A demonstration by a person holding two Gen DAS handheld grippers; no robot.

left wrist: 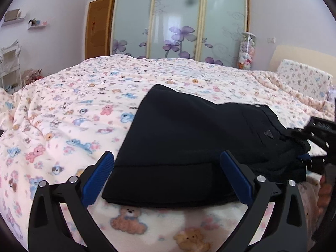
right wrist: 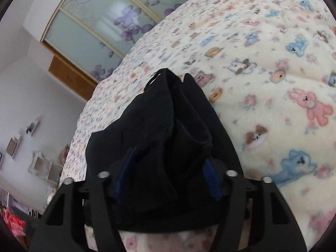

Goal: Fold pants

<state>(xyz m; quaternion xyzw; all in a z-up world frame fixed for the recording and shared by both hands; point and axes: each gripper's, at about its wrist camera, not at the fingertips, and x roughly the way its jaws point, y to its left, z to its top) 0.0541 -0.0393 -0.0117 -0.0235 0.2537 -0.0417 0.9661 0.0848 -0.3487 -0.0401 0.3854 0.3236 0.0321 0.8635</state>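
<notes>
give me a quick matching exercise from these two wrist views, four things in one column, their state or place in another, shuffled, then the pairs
Things:
1. left gripper
2. right gripper
3. black pants
4. wardrobe doors

States or places:
A. frosted glass with purple flowers, behind the bed
B. open, fingers on either side of the near folded edge
C. folded, lying on the teddy-bear blanket
D. bunched black cloth between its fingers

Pairs: 1-B, 2-D, 3-C, 4-A

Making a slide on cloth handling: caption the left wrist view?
Open left gripper hovers at folded black pants on a teddy-bear blanket.
</notes>
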